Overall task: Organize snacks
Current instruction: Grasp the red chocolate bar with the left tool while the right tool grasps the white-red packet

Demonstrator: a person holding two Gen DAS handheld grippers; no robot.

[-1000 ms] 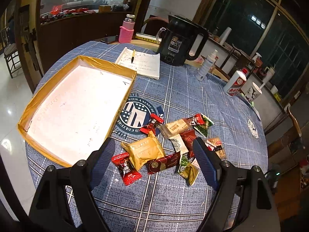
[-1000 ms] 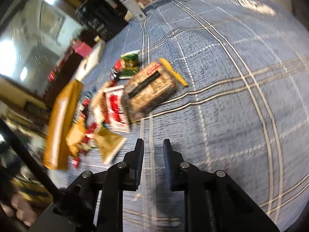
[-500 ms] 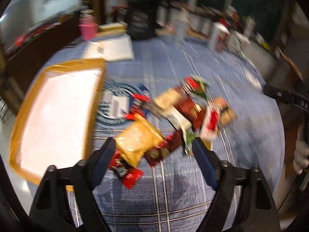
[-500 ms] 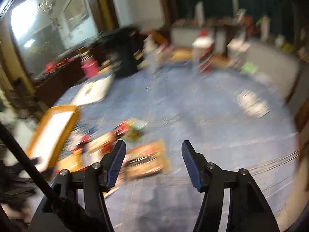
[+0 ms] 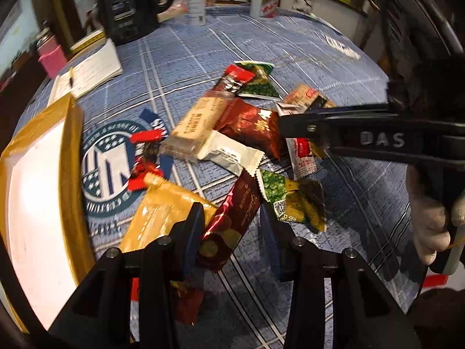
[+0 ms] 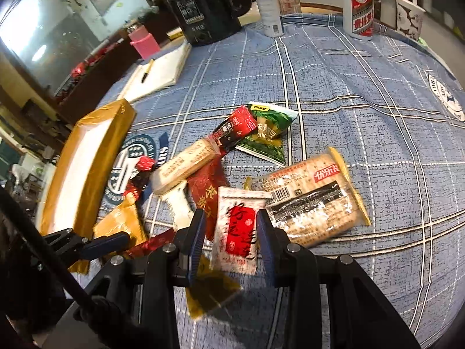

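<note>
While both sets of jaws gape, snacks (image 6: pixel 308 203) litter the checked blue tablecloth (image 6: pixel 363 93) beside a kettle (image 6: pixel 203 8).

A loose pile of wrapped snacks lay on the blue plaid surface (image 6: pixel 334 87) beside the shallow gold-edged cardboard tray (image 6: pixel 87 157): a dark red foil bar (image 5: pixel 232 218), a white-and-red sachet (image 6: pixel 237 229), a clear-wrapped cracker pack (image 6: pixel 314 203), a green pea packet (image 6: pixel 268 132) and a gold pouch (image 5: pixel 162 218).

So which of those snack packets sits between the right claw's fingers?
The white packet with the red label, flat on the cloth. The clear-wrapped cracker pack lies just outside the right claw.
</note>
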